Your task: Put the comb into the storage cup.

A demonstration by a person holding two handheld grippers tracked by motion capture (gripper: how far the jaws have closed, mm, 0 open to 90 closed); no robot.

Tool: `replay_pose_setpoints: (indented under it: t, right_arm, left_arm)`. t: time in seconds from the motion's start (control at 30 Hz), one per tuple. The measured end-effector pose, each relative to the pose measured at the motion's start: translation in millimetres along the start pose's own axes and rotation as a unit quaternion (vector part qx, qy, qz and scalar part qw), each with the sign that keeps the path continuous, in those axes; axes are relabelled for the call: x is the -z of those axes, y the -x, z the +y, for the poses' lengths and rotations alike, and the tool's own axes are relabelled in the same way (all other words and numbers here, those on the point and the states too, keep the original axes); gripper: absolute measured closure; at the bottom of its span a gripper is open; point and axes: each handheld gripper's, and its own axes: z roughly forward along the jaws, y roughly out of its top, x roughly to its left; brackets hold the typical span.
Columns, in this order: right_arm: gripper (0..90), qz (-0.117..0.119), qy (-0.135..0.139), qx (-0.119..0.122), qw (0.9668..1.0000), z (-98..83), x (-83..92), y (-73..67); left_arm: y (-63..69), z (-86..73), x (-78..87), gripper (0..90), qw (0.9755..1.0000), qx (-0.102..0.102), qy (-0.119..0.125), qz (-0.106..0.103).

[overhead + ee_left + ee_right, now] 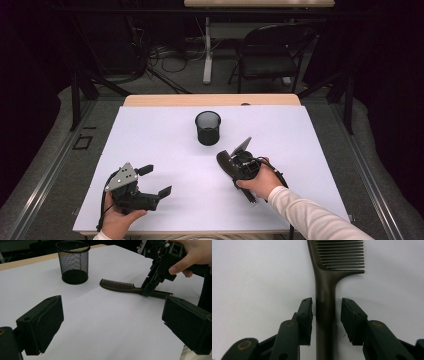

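A dark brown comb (325,285) lies flat on the white sheet, its teeth end (223,161) toward the black mesh cup (208,128). My right gripper (326,312) points down over the comb's handle, one jaw on each side of it. A thin gap shows between each pad and the handle, so the gripper is open. The left gripper view shows the same comb (117,286) with the right gripper (148,291) standing on its handle. My left gripper (156,180) rests open near the front left of the sheet, with nothing between its wide-set jaws (107,325).
The mesh cup (73,262) stands upright at the middle back of the white sheet (150,135), a short way beyond the comb. Behind the table's far wooden edge (210,100) are a folding chair (270,50), cables and another table's leg.
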Motion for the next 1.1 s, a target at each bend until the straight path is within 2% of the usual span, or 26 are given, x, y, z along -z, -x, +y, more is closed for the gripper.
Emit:
replay_pose_setpoints:
  t: [0.17, 0.57, 1.1]
  right_arm:
    - [65.1, 0.005, 0.005, -0.007, 0.9999, -0.3, -1.6, -0.1]
    - [70.5, 0.004, -0.001, -0.022, 0.9997, -0.5, -2.8, 0.1]
    - [72.6, 0.008, -0.001, -0.02, 0.9998, -0.5, -3.5, 0.8]
  left_arm:
    - [0.0, -0.1, 0.0, 4.2, 1.0, 0.001, -0.001, 0.001]
    - [-0.3, -0.4, -0.2, 4.3, 1.0, 0.001, -0.002, 0.002]
    - [-0.9, -1.0, -0.6, 4.4, 1.0, 0.001, -0.003, 0.002]
